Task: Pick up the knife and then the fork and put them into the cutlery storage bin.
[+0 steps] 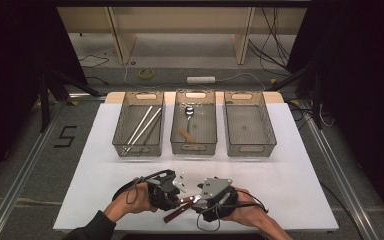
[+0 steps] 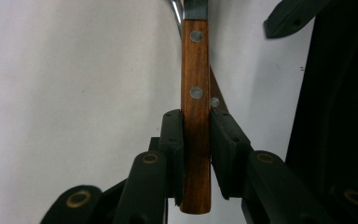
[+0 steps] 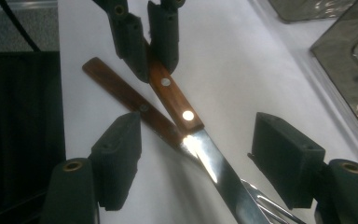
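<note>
Knife, wood handle w/ rivets, sits at approx. 6 o'clock on the table, near the front edge, btwn the two hands. Left gripper pinches its handle: both pads pressed on the wood, butt end poking out below them. In the right gripper view the blade runs toward 5 o'clock, shiny, handle up at 11 o'clock in the left gripper's pads. A fork w/ matching wood handle crosses under the knife, its tines visible at 5 o'clock beside the blade; can't tell whether they touch.

Right gripper has jaws spread wide, one pad each side of the blade/handle joint, neither pad on it.

Outward, toward 12 o'clock, three mesh bins in a row: left bin w/ long metal rods, mid bin w/ a spoon and a small wood piece, right bin. Beyond the table, floor w/ cables.
</note>
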`<state>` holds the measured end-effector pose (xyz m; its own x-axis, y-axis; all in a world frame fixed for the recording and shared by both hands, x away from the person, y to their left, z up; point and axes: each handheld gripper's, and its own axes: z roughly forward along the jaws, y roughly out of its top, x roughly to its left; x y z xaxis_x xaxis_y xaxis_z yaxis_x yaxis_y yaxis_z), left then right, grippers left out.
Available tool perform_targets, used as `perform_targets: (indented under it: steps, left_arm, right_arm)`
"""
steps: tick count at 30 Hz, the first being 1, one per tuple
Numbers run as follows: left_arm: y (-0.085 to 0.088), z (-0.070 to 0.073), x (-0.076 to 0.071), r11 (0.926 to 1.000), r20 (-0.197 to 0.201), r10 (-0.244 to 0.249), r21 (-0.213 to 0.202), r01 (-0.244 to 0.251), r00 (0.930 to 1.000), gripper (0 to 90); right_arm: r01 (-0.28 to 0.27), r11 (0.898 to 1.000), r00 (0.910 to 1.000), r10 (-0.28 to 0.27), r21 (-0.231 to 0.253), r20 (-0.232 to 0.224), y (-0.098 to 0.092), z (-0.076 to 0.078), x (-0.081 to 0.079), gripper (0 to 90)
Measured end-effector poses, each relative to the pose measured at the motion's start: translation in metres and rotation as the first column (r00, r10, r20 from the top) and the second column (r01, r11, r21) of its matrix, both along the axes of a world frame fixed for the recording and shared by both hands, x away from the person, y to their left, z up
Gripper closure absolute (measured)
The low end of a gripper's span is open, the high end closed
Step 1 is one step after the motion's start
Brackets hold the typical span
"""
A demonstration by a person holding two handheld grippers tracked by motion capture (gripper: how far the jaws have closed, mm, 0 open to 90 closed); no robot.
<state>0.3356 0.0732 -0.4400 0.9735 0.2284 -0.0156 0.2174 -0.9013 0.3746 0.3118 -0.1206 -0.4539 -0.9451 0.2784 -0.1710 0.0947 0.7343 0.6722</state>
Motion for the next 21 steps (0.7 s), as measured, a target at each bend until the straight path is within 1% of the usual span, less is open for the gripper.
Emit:
perform_targets:
  steps: [2,4,6,7,10,12,13,14,16,17,18,19,20,21]
  left_arm:
    - [-0.001,0.001,-0.001,1.0,0.002,-0.003,-0.001,0.003,1.0,75.1]
    - [-0.003,0.002,-0.002,1.0,-0.001,-0.001,-0.006,0.001,1.0,75.1]
    - [-0.004,0.003,-0.003,0.9998,-0.002,-0.018,-0.002,0.018,0.9998,75.1]
    - [-0.005,0.003,-0.003,0.9998,0.0,-0.015,-0.008,0.015,0.9999,75.1]
    - [-0.007,0.004,-0.003,0.9997,-0.004,-0.023,-0.005,0.023,0.9997,75.1]
    - [-0.008,0.004,-0.003,0.9995,-0.006,-0.03,0.003,0.03,0.9995,75.1]
    - [-0.008,0.004,-0.004,0.9995,-0.002,-0.03,0.004,0.03,0.9996,75.1]
    - [-0.008,0.005,-0.003,0.9991,-0.005,-0.04,0.012,0.04,0.9992,75.1]
    - [-0.009,0.006,-0.003,0.9989,-0.006,-0.046,0.012,0.046,0.9989,75.1]
    - [-0.01,0.005,-0.005,0.9996,-0.01,-0.028,-0.004,0.028,0.9996,75.1]
    - [-0.01,0.006,-0.004,0.9992,-0.007,-0.039,0.005,0.039,0.9992,75.1]
    - [-0.011,0.004,-0.007,0.9995,-0.019,-0.006,-0.032,0.005,0.9998,75.1]
    - [-0.01,0.006,-0.005,0.9994,-0.014,-0.034,-0.006,0.034,0.9993,75.1]
    - [-0.011,0.006,-0.005,0.9994,-0.015,-0.035,-0.008,0.035,0.9993,75.1]
  right_arm:
    - [-0.01,1.0,0.9999,0.01,-0.022,0.005,0.002,-0.002,0.0,35.3]
    - [-0.006,0.999,1.0,0.006,-0.038,0.001,0.005,-0.004,0.0,36.6]
    - [-0.025,0.998,0.9995,0.026,-0.056,0.018,0.007,-0.006,0.0,39.0]
    - [-0.039,0.997,0.9991,0.04,-0.073,0.017,0.007,-0.005,0.0,41.0]
    - [-0.061,0.994,0.998,0.062,-0.087,0.013,0.009,-0.006,-0.001,45.4]
    - [-0.068,0.993,0.9969,0.072,-0.092,0.033,0.011,-0.008,0.0,49.1]
    - [-0.07,0.993,0.9968,0.074,-0.1,0.031,0.012,-0.008,-0.001,50.4]
    - [-0.076,0.992,0.9963,0.08,-0.103,0.033,0.012,-0.009,-0.001,51.9]
    - [-0.076,0.991,0.9957,0.081,-0.108,0.044,0.014,-0.01,-0.002,54.6]
    - [-0.084,0.989,0.9955,0.089,-0.119,0.033,0.014,-0.01,-0.003,55.6]
    - [-0.08,0.99,0.9959,0.085,-0.12,0.032,0.015,-0.011,-0.004,56.5]
    - [-0.085,0.989,0.9952,0.091,-0.123,0.037,0.015,-0.011,-0.004,58.0]
    - [-0.08,0.99,0.9957,0.085,-0.118,0.037,0.015,-0.011,-0.004,59.7]
    - [-0.081,0.989,0.9955,0.086,-0.124,0.04,0.015,-0.011,-0.005,61.3]
